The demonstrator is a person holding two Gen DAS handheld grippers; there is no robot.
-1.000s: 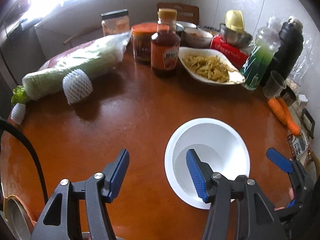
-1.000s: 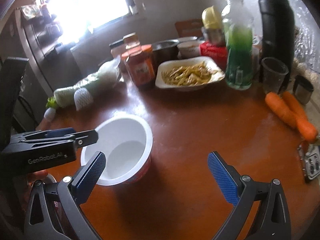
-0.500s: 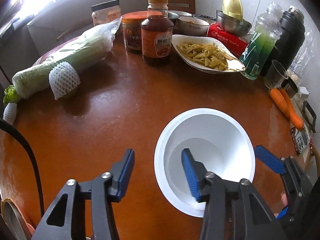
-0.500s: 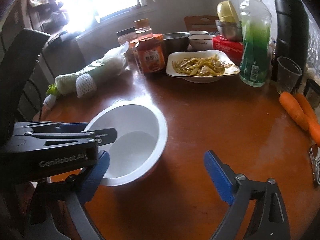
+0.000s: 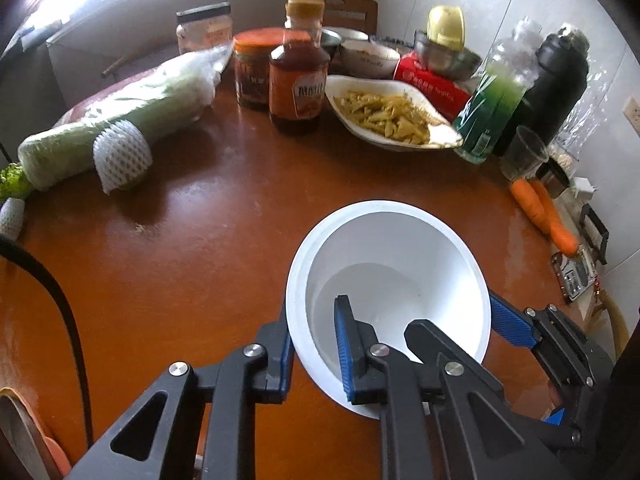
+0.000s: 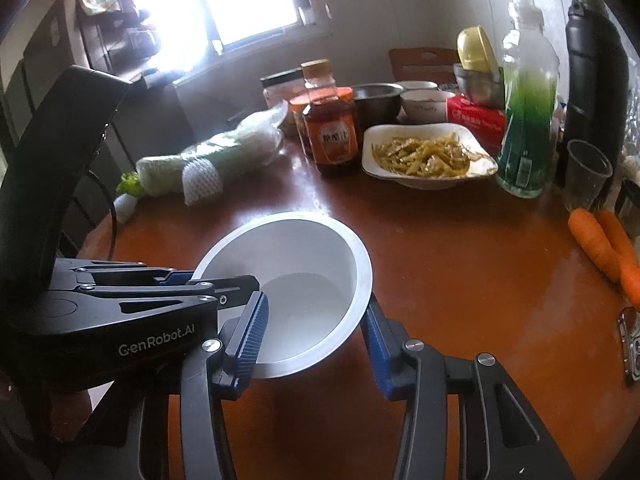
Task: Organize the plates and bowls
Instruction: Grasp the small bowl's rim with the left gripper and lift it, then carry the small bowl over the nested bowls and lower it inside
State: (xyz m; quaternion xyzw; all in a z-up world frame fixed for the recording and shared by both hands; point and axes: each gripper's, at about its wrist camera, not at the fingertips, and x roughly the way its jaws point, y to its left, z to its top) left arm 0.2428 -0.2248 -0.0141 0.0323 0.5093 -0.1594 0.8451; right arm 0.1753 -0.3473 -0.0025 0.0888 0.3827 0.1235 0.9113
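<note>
The white bowl [image 5: 394, 280] sits on the near part of the brown table [image 5: 200, 248], tipped a little toward me, and both of my tools are on it. My left gripper [image 5: 314, 354] is clamped on the bowl's near-left rim, one blue pad inside the wall and the other outside. My right gripper [image 6: 314, 330] straddles the rim on the other side, one finger inside the bowl and one outside; its jaws are closing, and I cannot tell whether the pads press on the wall yet.

Beyond the bowl stands a brown sauce bottle [image 5: 297, 80] with an orange-lidded jar [image 5: 252, 68] just beside it. To the right of those is a white dish of yellow food [image 5: 388, 114], then a green bottle [image 5: 496, 108] and a black flask [image 5: 554, 84]. Two carrots [image 5: 540, 212] lie near the table's right edge. On the left lies a wrapped cabbage [image 5: 132, 120], with a white foam net [image 5: 120, 156] against it.
</note>
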